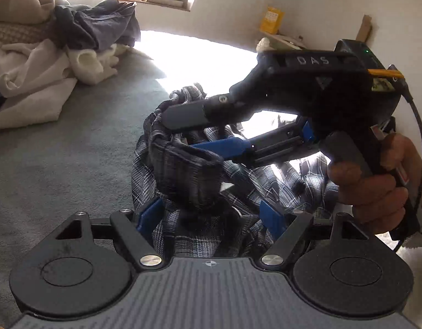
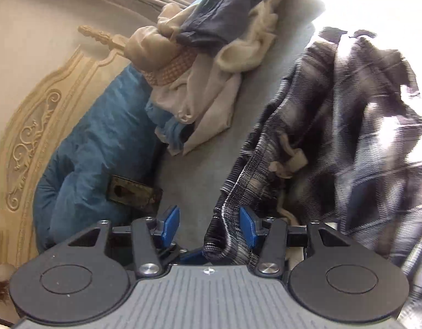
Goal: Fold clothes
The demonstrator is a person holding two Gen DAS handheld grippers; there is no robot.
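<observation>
The person's right hand (image 1: 375,181) grips its tool tilted down from the right; the right tongs (image 2: 209,226) stand half spread, a hem of the plaid shirt (image 2: 334,137) loose between them; the left tongs (image 1: 211,216) are wide, shirt bunched between; the shirt lies on the grey bed (image 1: 73,150).

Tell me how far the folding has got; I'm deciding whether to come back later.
Nothing looks folded yet. The black-and-white plaid flannel shirt is bunched between both grippers, still crumpled. The heap of cream and dark blue clothes on the grey bed cover is left untouched.
</observation>
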